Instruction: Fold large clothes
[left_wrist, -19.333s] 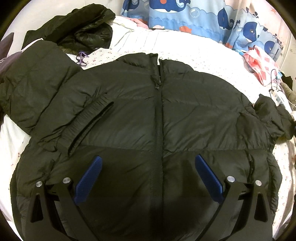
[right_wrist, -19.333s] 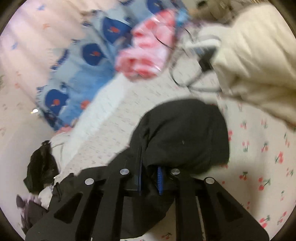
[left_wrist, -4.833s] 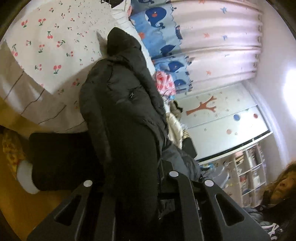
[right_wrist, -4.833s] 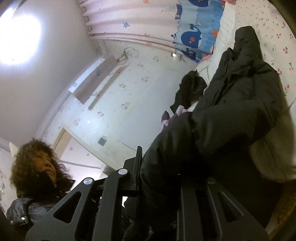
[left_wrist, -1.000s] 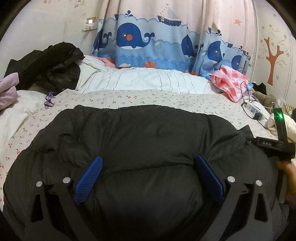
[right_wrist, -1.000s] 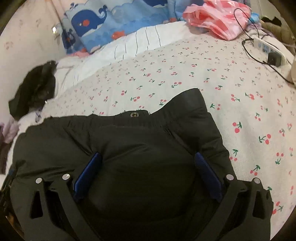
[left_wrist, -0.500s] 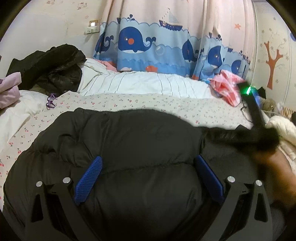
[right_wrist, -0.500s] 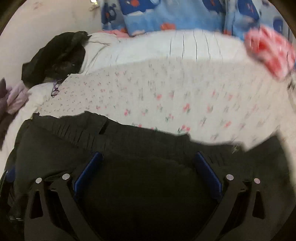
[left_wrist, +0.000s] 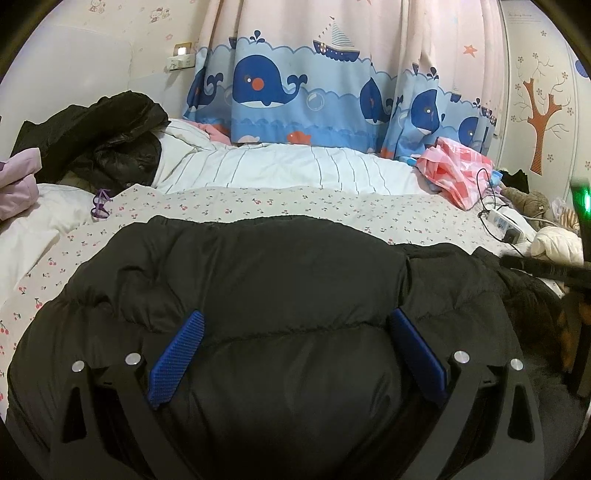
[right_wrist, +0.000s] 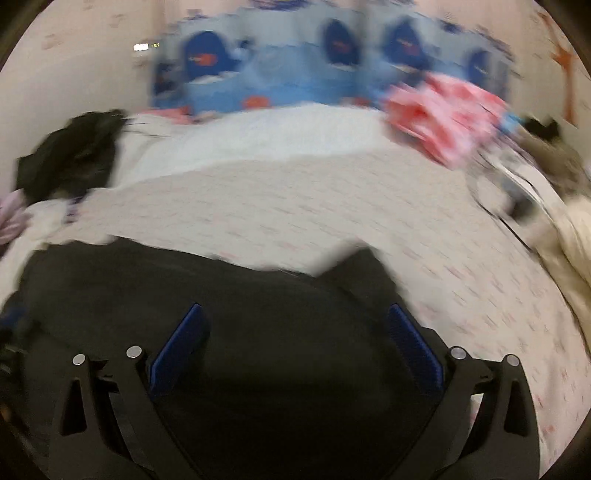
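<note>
Bed (left_wrist: 258, 199) w/ folded jacket (left_wrist: 258, 280) sharp left view, blurred right.

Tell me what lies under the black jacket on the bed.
The jacket lies on a cherry-print sheet, which shows all around its far edge. Whatever sits directly beneath the jacket is covered and cannot be seen.

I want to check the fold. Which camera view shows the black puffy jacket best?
The left wrist view: the black puffy jacket is sharp there, its quilted seams and folded edge clear. The right wrist view shows it only as a motion-blurred dark shape.
</note>
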